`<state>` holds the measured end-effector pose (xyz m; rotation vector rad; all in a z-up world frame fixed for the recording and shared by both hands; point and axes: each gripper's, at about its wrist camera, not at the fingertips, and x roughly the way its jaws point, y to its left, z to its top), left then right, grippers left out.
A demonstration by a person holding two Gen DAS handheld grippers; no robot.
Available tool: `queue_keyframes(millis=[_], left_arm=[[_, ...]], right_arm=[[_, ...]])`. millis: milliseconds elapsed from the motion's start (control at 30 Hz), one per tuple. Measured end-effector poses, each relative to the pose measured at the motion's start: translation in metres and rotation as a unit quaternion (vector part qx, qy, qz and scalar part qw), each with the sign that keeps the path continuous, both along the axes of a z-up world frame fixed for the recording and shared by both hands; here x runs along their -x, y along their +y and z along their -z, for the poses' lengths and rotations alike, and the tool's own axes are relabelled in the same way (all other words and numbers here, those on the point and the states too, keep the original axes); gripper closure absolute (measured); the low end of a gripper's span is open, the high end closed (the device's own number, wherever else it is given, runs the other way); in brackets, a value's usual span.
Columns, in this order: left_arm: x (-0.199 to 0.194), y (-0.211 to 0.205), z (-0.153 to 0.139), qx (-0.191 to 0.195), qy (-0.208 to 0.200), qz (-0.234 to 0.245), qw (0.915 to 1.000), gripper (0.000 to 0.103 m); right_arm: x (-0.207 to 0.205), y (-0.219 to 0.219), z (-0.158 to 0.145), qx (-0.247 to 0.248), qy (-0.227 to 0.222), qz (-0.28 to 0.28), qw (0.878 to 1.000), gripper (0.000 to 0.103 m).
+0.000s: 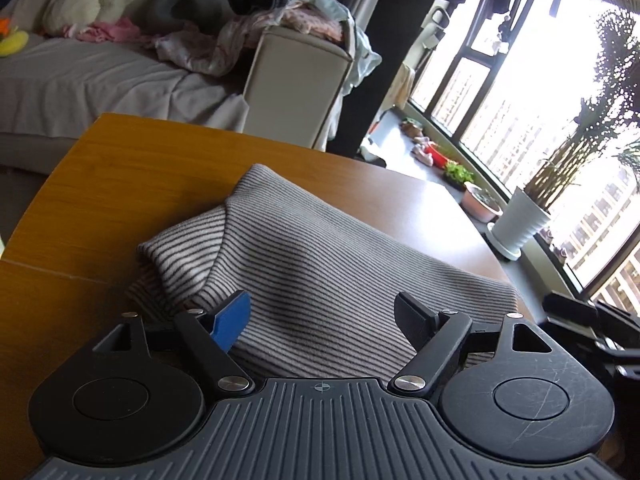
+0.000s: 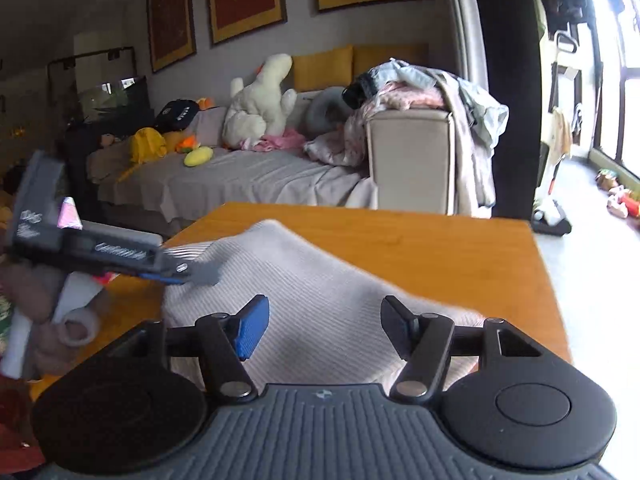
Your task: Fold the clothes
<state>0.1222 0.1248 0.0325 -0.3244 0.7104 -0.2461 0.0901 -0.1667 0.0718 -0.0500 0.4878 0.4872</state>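
Wooden table [image 1: 120, 184] in a living room, sofa [image 2: 248, 180] with plush toys behind. Striped garment [image 1: 312, 248] lies bunched and partly folded mid-table. Left gripper [image 1: 322, 312] and right gripper [image 2: 324, 324] both sit over its near edge, jaws spread wide, gripping nothing; in the right view, the left one's fingertips reach the cloth's left edge.

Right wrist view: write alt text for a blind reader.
An open right gripper hovers over a grey striped garment lying on a wooden table. The left gripper touches the garment's left edge; a cluttered sofa sits behind.
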Motion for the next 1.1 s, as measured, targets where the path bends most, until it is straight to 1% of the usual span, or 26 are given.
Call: queue_keyframes(millis=[67, 167, 200, 267, 300, 367, 400, 500, 633, 733, 833, 967, 1100], left_arm=[[0.009, -0.008, -0.001, 0.012, 0.0, 0.017, 0.9998, 0.019], [0.02, -0.023, 0.0, 0.022, 0.005, 0.049, 0.9985, 0.021], [0.022, -0.027, 0.003, 0.02, 0.01, 0.059, 0.998, 0.023], [0.022, -0.031, 0.008, 0.012, 0.017, 0.069, 0.9974, 0.026], [0.021, -0.03, 0.011, 0.006, 0.02, 0.068, 0.9975, 0.03], [0.017, -0.029, 0.015, -0.001, 0.023, 0.066, 0.9976, 0.036], [0.014, -0.027, 0.016, -0.002, 0.022, 0.064, 0.9977, 0.037], [0.005, -0.024, 0.018, -0.006, 0.02, 0.058, 0.9981, 0.038], [-0.007, -0.019, 0.021, -0.01, 0.017, 0.051, 0.9985, 0.04], [-0.016, -0.016, 0.023, -0.014, 0.015, 0.045, 0.9988, 0.041], [-0.015, -0.014, 0.023, -0.021, 0.011, 0.039, 0.999, 0.04], [-0.012, -0.017, 0.022, -0.041, 0.004, 0.039, 0.9984, 0.039], [-0.012, -0.016, 0.022, -0.049, 0.004, 0.041, 0.998, 0.039]], right_arm=[[-0.023, 0.0, 0.006, 0.024, -0.002, 0.018, 1.0, 0.041], [-0.052, 0.006, 0.029, 0.052, 0.031, 0.024, 0.998, 0.042], [-0.057, 0.01, 0.041, 0.067, 0.04, 0.022, 0.997, 0.042], [-0.052, 0.017, 0.057, 0.096, 0.033, 0.017, 0.995, 0.042], [-0.047, 0.018, 0.06, 0.1, 0.029, 0.016, 0.994, 0.042], [-0.038, 0.017, 0.061, 0.095, 0.026, 0.016, 0.995, 0.042], [-0.034, 0.015, 0.061, 0.091, 0.028, 0.014, 0.995, 0.042], [-0.018, 0.011, 0.062, 0.083, 0.032, 0.009, 0.996, 0.042], [0.003, 0.007, 0.062, 0.047, 0.054, 0.007, 0.997, 0.042], [0.023, 0.013, 0.061, 0.025, 0.066, -0.014, 0.997, 0.042], [0.04, 0.021, 0.058, 0.015, 0.073, -0.042, 0.996, 0.042], [0.04, 0.021, 0.046, 0.01, 0.06, -0.049, 0.997, 0.041], [0.038, 0.019, 0.034, 0.006, 0.045, -0.053, 0.998, 0.041]])
